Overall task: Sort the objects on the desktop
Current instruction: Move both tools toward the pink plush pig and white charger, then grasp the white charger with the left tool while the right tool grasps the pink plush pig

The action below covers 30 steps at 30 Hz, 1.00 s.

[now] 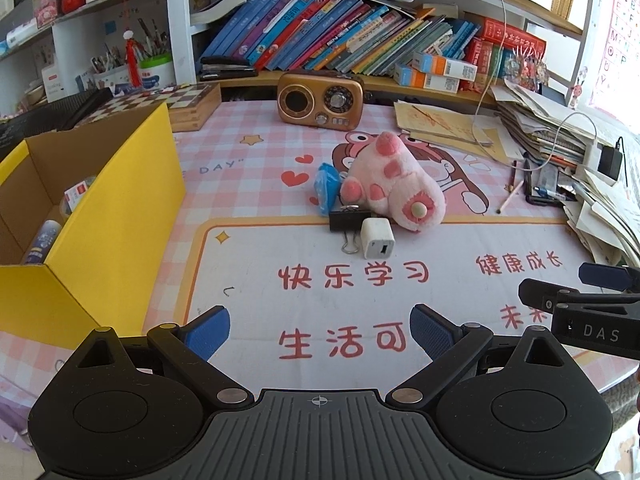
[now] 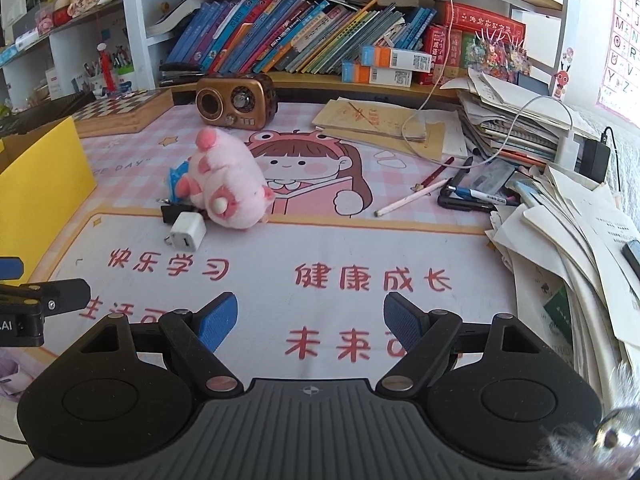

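A pink plush toy (image 1: pixel 394 182) (image 2: pixel 228 184) lies on the desk mat. Close against it are a blue packet (image 1: pixel 326 188) (image 2: pixel 176 176), a black binder clip (image 1: pixel 349 220) (image 2: pixel 170 212) and a white charger cube (image 1: pixel 377 238) (image 2: pixel 187 232). My left gripper (image 1: pixel 320 334) hovers open over the mat's near part, well short of this cluster, nothing between its blue pads. My right gripper (image 2: pixel 311 320) is open too, empty, with the cluster ahead to its left. Each gripper shows at the edge of the other's view.
A yellow cardboard box (image 1: pixel 116 216) (image 2: pixel 44 172) stands at the left with a few items inside. A brown radio (image 1: pixel 320 102) (image 2: pixel 236 100) sits at the back before a bookshelf. Paper stacks (image 2: pixel 568 216), pens and pencils (image 2: pixel 412 197) crowd the right side.
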Available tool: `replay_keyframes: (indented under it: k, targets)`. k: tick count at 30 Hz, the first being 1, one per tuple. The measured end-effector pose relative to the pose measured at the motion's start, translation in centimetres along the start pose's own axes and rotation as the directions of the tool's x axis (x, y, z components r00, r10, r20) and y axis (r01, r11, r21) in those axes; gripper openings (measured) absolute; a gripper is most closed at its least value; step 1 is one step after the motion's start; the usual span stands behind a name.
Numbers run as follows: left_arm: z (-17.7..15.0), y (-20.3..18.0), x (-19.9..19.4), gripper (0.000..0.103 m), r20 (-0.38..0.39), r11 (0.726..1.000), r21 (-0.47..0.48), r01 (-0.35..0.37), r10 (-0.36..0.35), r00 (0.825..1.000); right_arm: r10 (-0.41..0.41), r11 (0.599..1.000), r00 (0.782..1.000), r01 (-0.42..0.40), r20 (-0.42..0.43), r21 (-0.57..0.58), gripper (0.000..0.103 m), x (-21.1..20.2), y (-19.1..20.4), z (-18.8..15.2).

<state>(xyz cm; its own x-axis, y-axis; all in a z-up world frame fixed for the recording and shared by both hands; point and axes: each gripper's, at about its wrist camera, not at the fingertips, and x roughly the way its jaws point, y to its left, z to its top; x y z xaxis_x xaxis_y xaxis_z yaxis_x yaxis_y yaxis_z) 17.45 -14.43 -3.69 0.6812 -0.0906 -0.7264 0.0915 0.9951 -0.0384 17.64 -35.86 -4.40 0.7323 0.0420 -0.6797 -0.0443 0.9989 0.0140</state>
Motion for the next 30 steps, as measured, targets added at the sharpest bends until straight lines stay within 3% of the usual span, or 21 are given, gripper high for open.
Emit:
replay_keyframes:
  k: [16,28,30]
  targets:
    - [1.4,-0.6,2.5,0.098,0.006,1.0,0.015,0.004,-0.004,1.0,0.008,1.0,1.0,-0.008,0.024,0.012,0.079,1.9,-1.1,2.5]
    - [2.9,-2.0,5.9,0.096,0.023,0.997,0.057,0.044,-0.046,0.999,0.006,1.0,0.999,-0.007,0.033,0.025,0.079,3.5,-1.7,4.2]
    - [3.2,-2.3,6.7,0.09,0.02,0.997,0.062,0.049,-0.05,0.999,0.007,1.0,0.999,-0.007,0.034,0.027,0.079,3.7,-1.7,4.5]
